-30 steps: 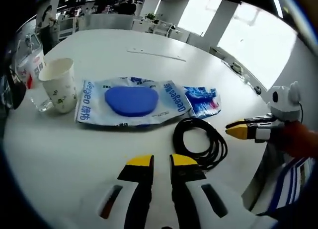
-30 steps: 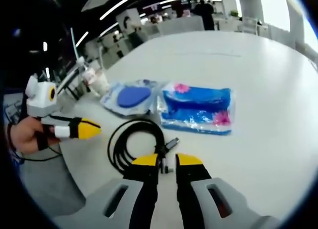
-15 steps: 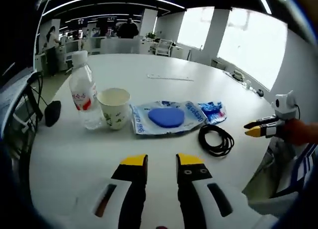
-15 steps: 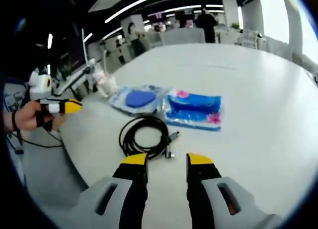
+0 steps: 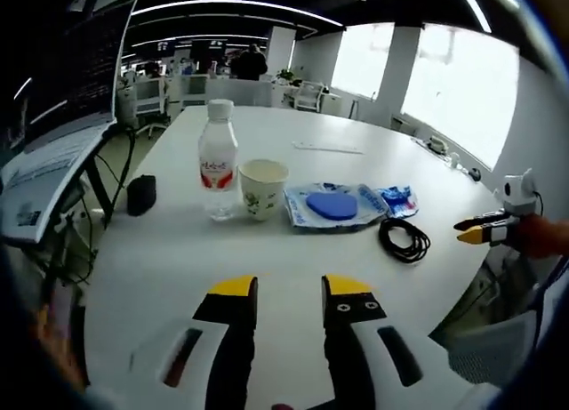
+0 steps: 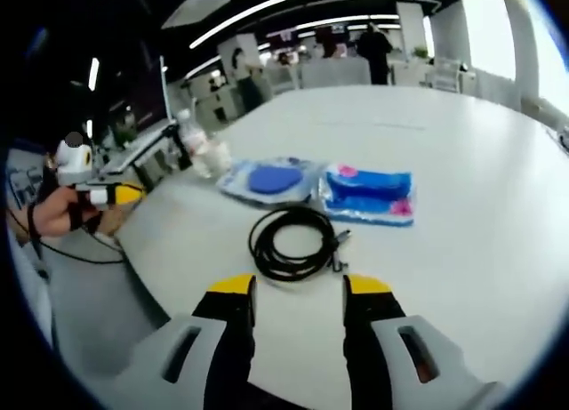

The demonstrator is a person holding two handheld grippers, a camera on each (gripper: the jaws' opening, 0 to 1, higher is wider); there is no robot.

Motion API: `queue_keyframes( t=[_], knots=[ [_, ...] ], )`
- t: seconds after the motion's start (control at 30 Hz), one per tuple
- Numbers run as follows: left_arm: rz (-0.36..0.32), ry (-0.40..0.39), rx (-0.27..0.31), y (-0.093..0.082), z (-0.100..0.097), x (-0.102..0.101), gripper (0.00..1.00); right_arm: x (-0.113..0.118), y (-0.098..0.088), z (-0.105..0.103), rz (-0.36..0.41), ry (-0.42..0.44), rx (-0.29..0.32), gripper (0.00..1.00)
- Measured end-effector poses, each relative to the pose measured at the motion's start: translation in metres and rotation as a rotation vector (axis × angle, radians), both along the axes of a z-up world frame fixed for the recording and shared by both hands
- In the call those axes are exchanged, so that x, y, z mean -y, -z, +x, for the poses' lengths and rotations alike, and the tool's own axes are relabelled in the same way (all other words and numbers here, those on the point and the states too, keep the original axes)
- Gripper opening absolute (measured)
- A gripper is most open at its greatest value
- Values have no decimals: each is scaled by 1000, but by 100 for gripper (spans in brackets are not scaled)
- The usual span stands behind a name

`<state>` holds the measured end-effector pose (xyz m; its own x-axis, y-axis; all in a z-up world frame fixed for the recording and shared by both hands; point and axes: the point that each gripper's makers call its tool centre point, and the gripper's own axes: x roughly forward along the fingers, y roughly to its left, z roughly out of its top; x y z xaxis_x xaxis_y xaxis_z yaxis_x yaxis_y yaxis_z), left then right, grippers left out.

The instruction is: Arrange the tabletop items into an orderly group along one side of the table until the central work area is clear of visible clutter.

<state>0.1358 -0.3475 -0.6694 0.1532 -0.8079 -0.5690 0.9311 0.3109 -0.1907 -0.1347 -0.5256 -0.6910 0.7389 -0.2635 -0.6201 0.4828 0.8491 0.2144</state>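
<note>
Our left gripper (image 5: pixel 290 293) has its jaws parted with nothing between them, hovering over the bare near part of the table (image 5: pixel 178 259). Our right gripper (image 6: pixel 300 285) is likewise parted and empty, just short of the cable (image 6: pixel 295 241). Across the table in the left gripper view we see a row: bottle (image 5: pixel 217 168), cup (image 5: pixel 263 188), pad pack (image 5: pixel 334 205), blue pack (image 5: pixel 396 199), with the cable coiled just in front of the packs

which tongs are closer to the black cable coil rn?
Right. The right tongs sit just short of the black cable coil, open. The left tongs are farther back across the white table, also open, coil off to their right.
</note>
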Motion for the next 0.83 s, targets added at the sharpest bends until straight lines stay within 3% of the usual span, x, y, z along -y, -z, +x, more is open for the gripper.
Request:
queue_keyframes(
  t=[0.27, 0.83],
  knots=[
    [-11, -25, -26, 1, -4, -16, 31, -9, 1, 0, 4, -3, -13, 39],
    [-28, -39, -31, -3, -4, -21, 34, -16, 0, -3, 15, 4, -12, 40]
  ],
)
